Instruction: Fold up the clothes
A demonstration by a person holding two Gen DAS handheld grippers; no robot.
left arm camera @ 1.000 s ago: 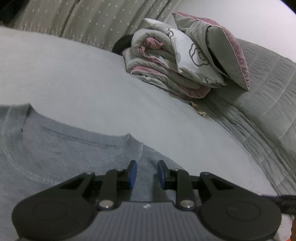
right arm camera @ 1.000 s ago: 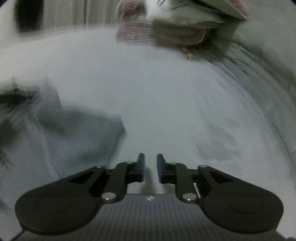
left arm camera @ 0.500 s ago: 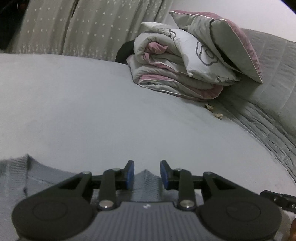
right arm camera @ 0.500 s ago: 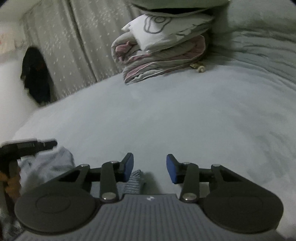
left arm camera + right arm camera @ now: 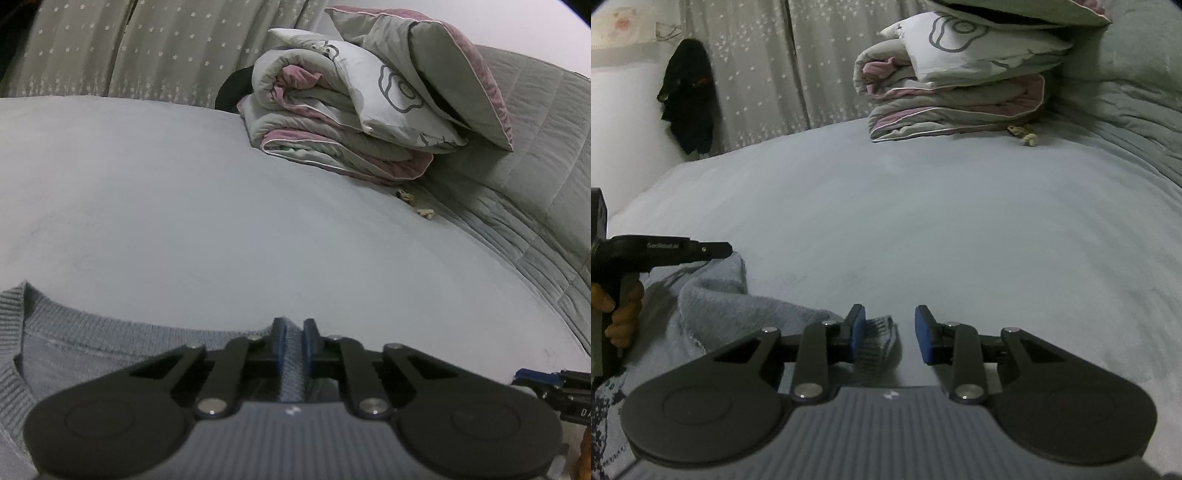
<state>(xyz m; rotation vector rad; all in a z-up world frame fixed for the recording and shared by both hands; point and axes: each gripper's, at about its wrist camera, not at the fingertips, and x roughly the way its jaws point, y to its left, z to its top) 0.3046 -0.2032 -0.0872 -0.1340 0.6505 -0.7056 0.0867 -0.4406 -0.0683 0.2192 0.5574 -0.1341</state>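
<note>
A grey-blue knit sweater (image 5: 110,350) lies on the pale bed sheet (image 5: 221,221), its ribbed neckline at the lower left. My left gripper (image 5: 293,341) is shut on the sweater's shoulder edge. In the right wrist view the sweater (image 5: 738,306) is bunched at the lower left, and a ribbed cuff or hem end (image 5: 879,338) lies between the jaws of my right gripper (image 5: 890,334), which is open, its left pad touching the fabric. The left gripper (image 5: 701,251) shows at the left edge there.
A folded duvet and pillow stack (image 5: 369,110) sits at the far end of the bed, by a grey quilted headboard (image 5: 535,147). Small beige bits (image 5: 413,203) lie near it. Curtains (image 5: 757,74) and a hanging dark garment (image 5: 689,96) are behind.
My left gripper has closed on the sweater's shoulder edge. My right gripper has swung in beside the sweater and opened wide around its ribbed end.
</note>
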